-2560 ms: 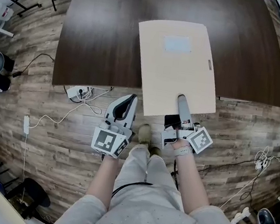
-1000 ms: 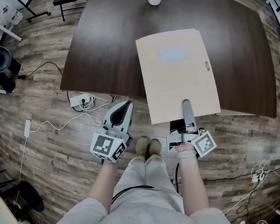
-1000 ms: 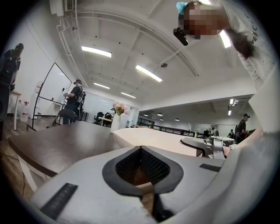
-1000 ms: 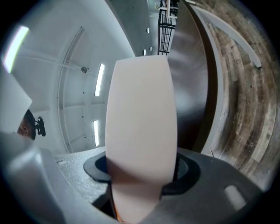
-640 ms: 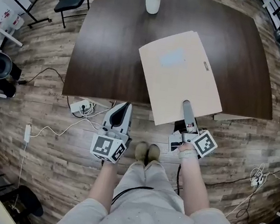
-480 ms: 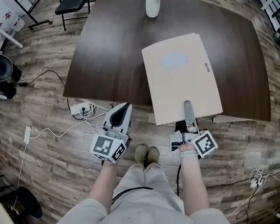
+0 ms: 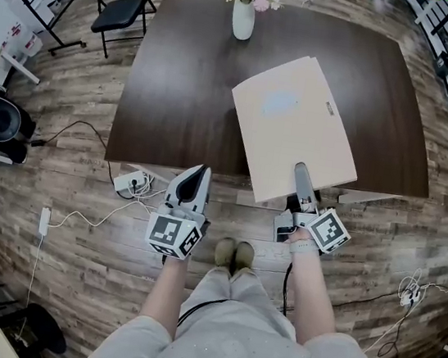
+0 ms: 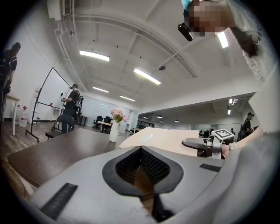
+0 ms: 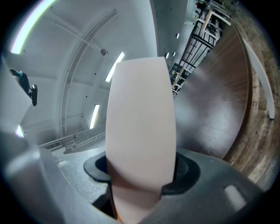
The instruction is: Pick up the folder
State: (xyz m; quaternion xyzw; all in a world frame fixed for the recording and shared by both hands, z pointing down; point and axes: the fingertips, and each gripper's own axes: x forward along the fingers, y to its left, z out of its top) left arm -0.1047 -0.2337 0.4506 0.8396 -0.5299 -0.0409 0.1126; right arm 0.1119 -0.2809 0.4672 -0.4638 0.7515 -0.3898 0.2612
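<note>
Two hand-held grippers sit nearest, above the wooden plank floor (image 7: 69,218). The left gripper (image 7: 198,170) has its jaws closed together on nothing. The right gripper (image 7: 301,173) is clamped on the near edge of the pale beige card folder (image 7: 294,122), which juts past the near edge of the dark brown wooden table (image 7: 180,77). The folder lies more skewed than a couple of seconds ago. The white vase of pink flowers (image 7: 243,18), then cut off at the far edge, now shows whole. The right gripper's lower jaw is hidden beneath the folder, and the folder's pale label is unreadable.
</note>
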